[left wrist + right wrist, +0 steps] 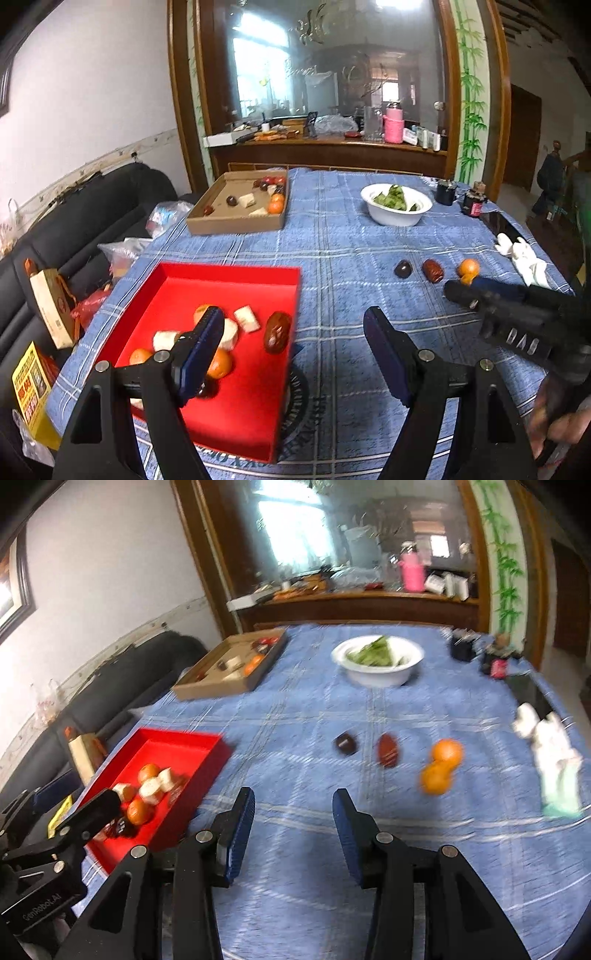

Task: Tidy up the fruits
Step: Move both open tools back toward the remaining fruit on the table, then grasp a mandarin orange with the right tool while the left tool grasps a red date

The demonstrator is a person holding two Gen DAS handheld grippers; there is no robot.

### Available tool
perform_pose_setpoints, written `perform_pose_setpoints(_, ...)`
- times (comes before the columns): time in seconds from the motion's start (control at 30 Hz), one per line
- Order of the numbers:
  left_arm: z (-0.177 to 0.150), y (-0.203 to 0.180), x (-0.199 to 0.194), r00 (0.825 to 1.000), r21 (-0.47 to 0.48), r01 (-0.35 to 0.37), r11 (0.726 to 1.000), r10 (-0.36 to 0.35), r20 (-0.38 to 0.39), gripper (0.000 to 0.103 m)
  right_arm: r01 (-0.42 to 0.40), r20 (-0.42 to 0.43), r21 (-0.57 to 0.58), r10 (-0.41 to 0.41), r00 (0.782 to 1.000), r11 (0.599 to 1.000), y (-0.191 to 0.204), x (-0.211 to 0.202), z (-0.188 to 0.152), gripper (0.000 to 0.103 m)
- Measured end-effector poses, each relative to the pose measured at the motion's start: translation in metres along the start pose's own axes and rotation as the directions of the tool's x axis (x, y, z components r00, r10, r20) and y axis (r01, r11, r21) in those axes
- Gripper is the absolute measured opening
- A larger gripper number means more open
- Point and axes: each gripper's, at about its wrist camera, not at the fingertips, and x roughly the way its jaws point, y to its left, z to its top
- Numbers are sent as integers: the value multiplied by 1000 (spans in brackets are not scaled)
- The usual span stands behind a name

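Note:
A red tray (229,275) (177,738) on the blue checked cloth holds several fruits: small oranges (221,363), white chunks (246,318) and a brown date (277,332). My left gripper (293,330) hangs open over the tray's right edge, nothing between its fingers. On the bare cloth lie a dark fruit (402,268) (346,743), a red-brown date (433,270) (388,754) and two oranges (468,269) (441,768). My right gripper (293,805) is open and empty, short of that row; it also shows at the right edge (476,293) of the left wrist view.
A cardboard box (236,221) (229,686) with more fruit stands at the back left. A white bowl (396,214) (376,672) of green leaves, two dark jars (474,201) and a white cloth (550,753) sit further right. A black sofa (85,229) with bags borders the table's left.

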Motion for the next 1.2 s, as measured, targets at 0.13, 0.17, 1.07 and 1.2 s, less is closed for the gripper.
perform_pose_setpoints(0.13,10,-10,-2,1000,13,13,1000,-14,18,81,65,58,5,-66,996,998,-29,-26,22,48)
perform_pose_setpoints(0.17,12,-13,-2,1000,17,15,1000,-15,21,81,81,70,8,-81,994,997,-35,-32,27,48)
perform_pose_setpoints(1.07,34,-49,86,965,-62,206,977,-213,-154,83,149,-172,133,-125,977,980,-126,67,14,53)
perform_pose_setpoints(1.2,48,-69,111,946,-53,276,960,-281,-163,81,135,-195,113,-111,974,984,-121,84,11,44)
